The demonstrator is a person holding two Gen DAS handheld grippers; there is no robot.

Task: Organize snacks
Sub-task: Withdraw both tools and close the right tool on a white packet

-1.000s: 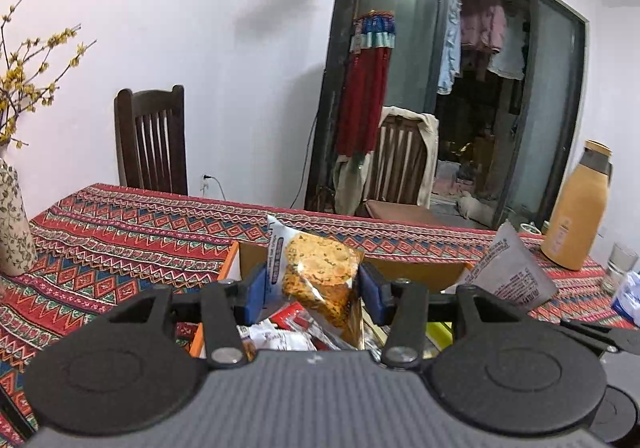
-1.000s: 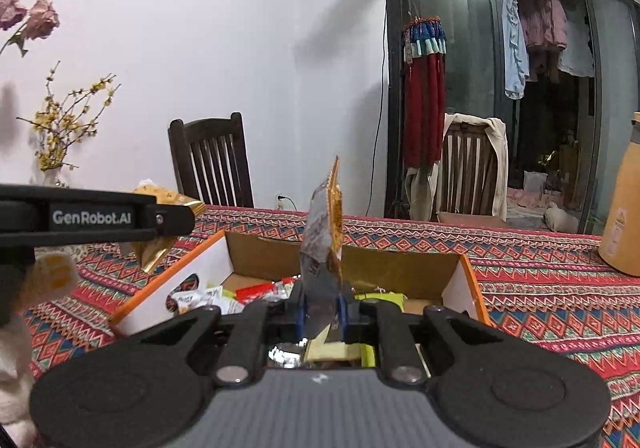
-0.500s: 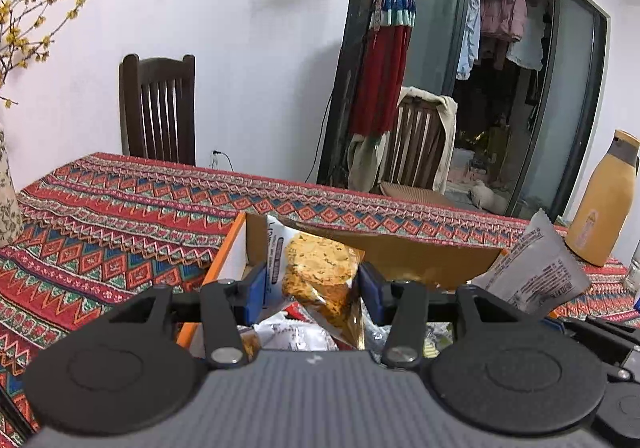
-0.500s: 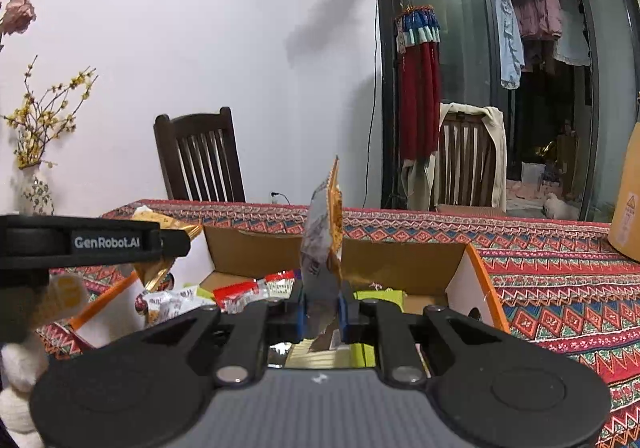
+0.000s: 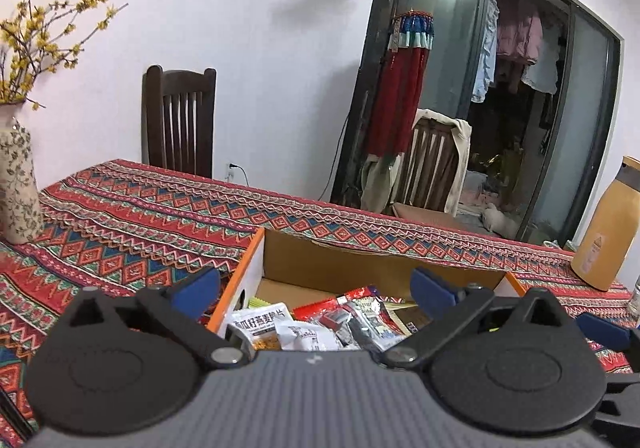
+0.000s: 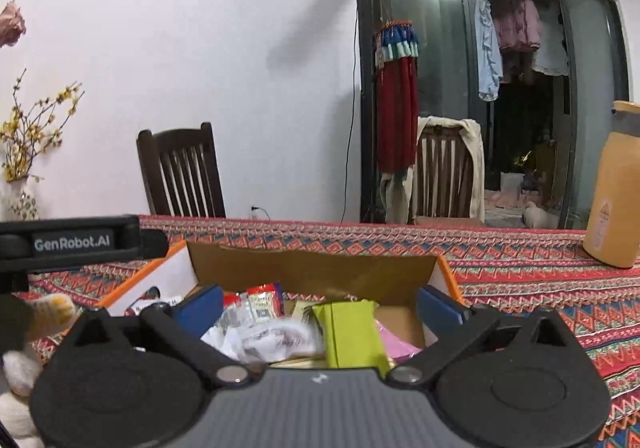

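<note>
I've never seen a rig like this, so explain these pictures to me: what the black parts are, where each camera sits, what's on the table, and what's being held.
Each picture comes from a camera mounted on a hand-held gripper, looking forward along its two blue-tipped fingers. A person holds one in each hand; there is no robot arm. The left gripper and the right gripper both hang over a cardboard box of snack packets on a patterned tablecloth. Both sets of jaws are opening, with nothing gripped between them. A vase and a tan flask also stand on the table.
</note>
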